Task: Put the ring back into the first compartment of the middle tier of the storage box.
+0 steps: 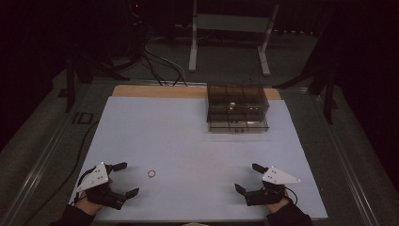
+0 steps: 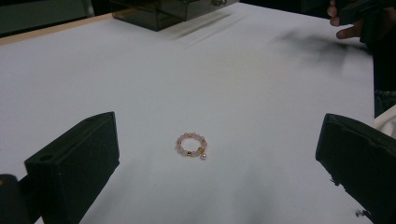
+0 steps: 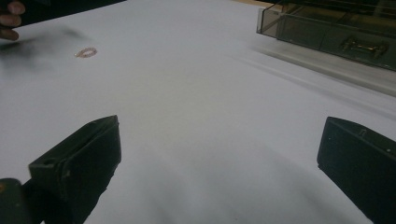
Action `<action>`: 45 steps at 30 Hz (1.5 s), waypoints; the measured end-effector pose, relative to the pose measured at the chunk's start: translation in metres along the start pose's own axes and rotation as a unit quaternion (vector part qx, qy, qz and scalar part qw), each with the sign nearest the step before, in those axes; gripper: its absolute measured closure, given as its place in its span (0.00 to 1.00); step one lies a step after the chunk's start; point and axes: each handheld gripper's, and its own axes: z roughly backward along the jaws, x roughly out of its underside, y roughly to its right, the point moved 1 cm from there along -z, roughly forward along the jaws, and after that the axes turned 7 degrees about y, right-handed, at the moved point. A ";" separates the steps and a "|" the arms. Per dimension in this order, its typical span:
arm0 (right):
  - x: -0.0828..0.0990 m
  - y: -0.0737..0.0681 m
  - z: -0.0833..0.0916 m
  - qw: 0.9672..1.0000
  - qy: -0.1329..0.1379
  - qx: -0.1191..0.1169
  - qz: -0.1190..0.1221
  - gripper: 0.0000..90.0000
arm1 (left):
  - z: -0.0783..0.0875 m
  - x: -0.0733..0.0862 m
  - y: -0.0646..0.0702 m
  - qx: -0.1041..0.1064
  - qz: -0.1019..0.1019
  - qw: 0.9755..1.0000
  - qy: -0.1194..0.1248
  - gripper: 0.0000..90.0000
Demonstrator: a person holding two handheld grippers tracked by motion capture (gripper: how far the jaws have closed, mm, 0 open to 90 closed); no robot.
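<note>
The small beaded ring [image 2: 191, 145] lies flat on the white counter [image 1: 197, 136], just ahead of the left gripper [image 1: 126, 179], its jaws spread wide and empty; the right gripper [image 1: 248, 177], seemingly released too, sits well apart.

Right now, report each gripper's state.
Left gripper: open, empty; small pink beaded ring lies on the table ahead of it.
Right gripper: open, empty.

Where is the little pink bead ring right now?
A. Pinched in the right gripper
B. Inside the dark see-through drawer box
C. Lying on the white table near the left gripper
C: the small pink bead ring lies alone on the white table, ahead of the open left gripper.
</note>
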 end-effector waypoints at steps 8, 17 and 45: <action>0.000 0.002 -0.001 1.000 0.004 0.005 -0.005 0.00 | -0.001 0.000 -0.002 0.003 0.007 1.000 0.004 0.01; -0.001 0.001 -0.002 1.000 0.006 0.006 -0.006 0.00 | 0.004 -0.006 -0.005 -0.002 0.018 1.000 0.017 0.01; -0.003 0.000 0.001 1.000 0.017 0.009 -0.011 0.00 | -0.009 -0.048 -0.014 -0.001 0.025 1.000 -0.003 0.01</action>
